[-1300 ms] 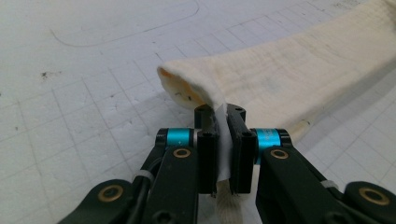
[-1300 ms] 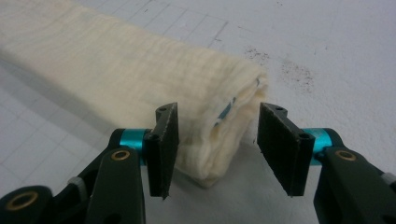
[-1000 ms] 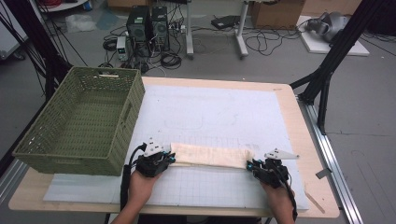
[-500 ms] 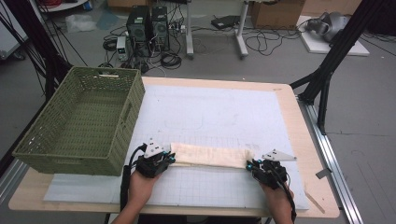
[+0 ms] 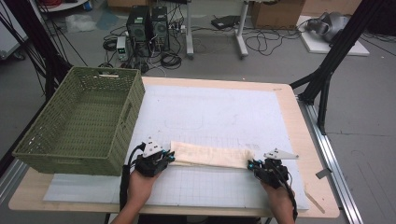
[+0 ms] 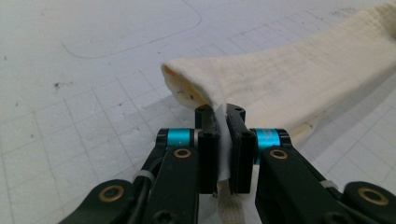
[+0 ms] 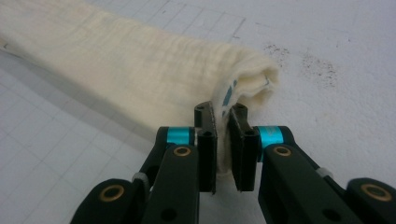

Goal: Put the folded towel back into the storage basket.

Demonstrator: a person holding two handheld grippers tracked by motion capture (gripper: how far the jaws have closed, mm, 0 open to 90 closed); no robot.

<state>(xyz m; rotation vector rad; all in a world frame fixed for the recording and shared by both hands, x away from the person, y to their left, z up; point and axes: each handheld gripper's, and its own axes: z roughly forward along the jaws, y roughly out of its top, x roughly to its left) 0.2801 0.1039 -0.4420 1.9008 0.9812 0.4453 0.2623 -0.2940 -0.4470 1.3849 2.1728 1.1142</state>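
While both ends are pinched, the long cream-coloured folded cloth strip (image 5: 212, 154) lies flat on the white gridded table mat (image 5: 219, 112), stretched across the near part of the mat between the two hands. Left gripper (image 6: 223, 122): jaws nearly together, clamped on the cloth's left end, fabric bunched up between them and the fold gaping a bit just beyond. Right gripper (image 7: 223, 119): jaws likewise closed tight on the right end, where a blue mark shows on the inner layer. In the high view the left gripper (image 5: 169, 157) sits at the strip's left end and the right gripper (image 5: 251, 164) at its right end, cloth drawn fairly straight between. Green woven plastic basket (image 5: 79, 119) stands at the table's left edge, just beside the left hand, apparently with nothing in it.

Progress, judged: cloth already folded lengthwise into a narrow band, corners gripped. Likely left: another fold end to end, or lifting it over into the basket. Neither started.
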